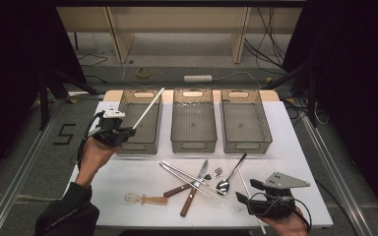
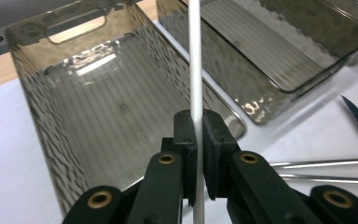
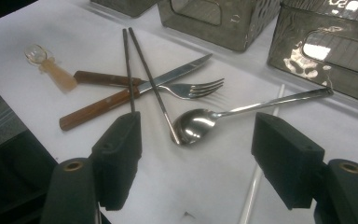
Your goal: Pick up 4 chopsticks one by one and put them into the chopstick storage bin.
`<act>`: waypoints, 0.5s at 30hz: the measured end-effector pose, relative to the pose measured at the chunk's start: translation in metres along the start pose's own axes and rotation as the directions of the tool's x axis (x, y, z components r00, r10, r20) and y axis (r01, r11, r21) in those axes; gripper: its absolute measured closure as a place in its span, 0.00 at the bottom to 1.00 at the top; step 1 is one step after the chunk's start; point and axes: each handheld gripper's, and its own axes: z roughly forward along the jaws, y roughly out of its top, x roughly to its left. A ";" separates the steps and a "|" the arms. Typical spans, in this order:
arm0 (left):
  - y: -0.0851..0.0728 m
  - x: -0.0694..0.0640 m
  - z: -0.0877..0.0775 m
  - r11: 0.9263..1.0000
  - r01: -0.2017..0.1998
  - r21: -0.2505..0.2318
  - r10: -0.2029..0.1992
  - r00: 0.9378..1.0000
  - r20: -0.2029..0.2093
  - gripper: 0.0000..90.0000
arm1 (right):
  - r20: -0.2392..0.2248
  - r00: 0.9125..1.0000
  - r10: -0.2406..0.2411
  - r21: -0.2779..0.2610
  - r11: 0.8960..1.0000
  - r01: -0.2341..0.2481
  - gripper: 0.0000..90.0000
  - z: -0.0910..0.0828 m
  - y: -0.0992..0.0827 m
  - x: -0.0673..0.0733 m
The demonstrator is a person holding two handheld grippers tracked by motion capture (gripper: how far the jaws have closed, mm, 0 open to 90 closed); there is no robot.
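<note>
Black jaws of the right hand-held gripper [image 3: 196, 158] rise from the bottom of the right gripper view, standing wide apart with nothing between them. Just beyond them on the white desk [image 3: 37, 93] lies a steel spoon [image 3: 200, 123], its bowl toward the lens. Past it sit a fork [image 3: 191, 88], a wooden-handled knife [image 3: 121, 100] and a pair of metal chopsticks [image 3: 135, 60] crossing over both. A small clear spoon with an amber handle [image 3: 51, 67] lies at the upper left of that frame, and a white chopstick [image 3: 256, 186] runs along the desk at the lower right.

In the high view, the right hand-held gripper [image 1: 243, 199] hovers at the lower right, near the cutlery pile.

The left hand-held gripper [image 1: 128, 130] sits at the left of the high view, clamped on a second white chopstick [image 1: 147, 109], which slants up and right over the left bin [image 1: 155, 132]. The left gripper view shows the jaws pinching this chopstick [image 2: 196, 70] upright, above the left bin [image 2: 51, 107].

Three smoky see-through bins stand in a row at the top of the desk: left, middle bin [image 1: 193, 145] and right bin [image 1: 246, 145].
</note>
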 end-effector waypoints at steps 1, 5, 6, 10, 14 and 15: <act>0.001 0.002 0.001 1.000 0.005 -0.001 -0.005 1.000 -0.003 0.94 | 0.000 1.000 0.000 -0.001 1.000 0.000 0.38 0.000 0.000 0.000; 0.006 0.011 0.004 1.000 0.017 0.004 -0.017 1.000 -0.024 0.94 | -0.001 1.000 -0.002 0.001 1.000 0.002 0.38 0.000 0.000 0.000; 0.006 0.013 0.005 1.000 0.021 0.003 -0.021 0.999 -0.030 0.94 | -0.002 1.000 -0.002 0.001 1.000 0.002 0.38 0.000 0.000 0.000; 0.008 0.023 0.012 0.999 0.042 0.013 -0.041 0.998 -0.054 0.94 | -0.004 1.000 -0.001 0.000 1.000 0.001 0.38 0.000 -0.001 0.001; 0.009 0.029 0.022 0.998 0.050 0.022 -0.049 0.996 -0.072 0.94 | -0.002 1.000 0.001 -0.005 1.000 -0.001 0.37 0.000 -0.001 0.000; 0.009 0.031 0.024 0.998 0.049 0.027 -0.047 0.996 -0.076 0.94 | -0.002 1.000 0.003 -0.006 1.000 -0.003 0.36 0.000 -0.001 0.000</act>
